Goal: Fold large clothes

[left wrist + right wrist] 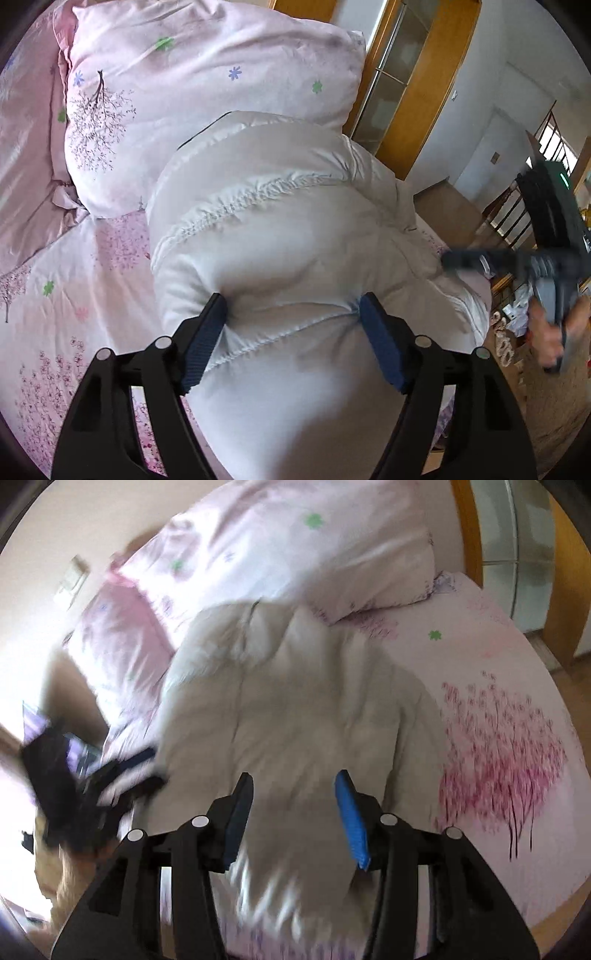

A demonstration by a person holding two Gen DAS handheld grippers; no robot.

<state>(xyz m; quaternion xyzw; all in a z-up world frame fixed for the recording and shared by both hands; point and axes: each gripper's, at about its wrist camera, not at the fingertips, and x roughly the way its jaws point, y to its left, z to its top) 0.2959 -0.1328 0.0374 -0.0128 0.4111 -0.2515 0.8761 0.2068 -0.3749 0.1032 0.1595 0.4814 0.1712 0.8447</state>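
On the pink floral bed, a white puffer jacket lies bunched and only partly folded, squeezed between the left gripper, while the right gripper, blurred, seemingly stands open above it.

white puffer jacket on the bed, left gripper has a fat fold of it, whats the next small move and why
Probably bring the right gripper down onto the white puffer jacket to pin it. The left gripper is clamped on a thick fold, while the right one hangs open above the fabric, gripping nothing, and the bundle looks puffy and loose on the bed sheet.
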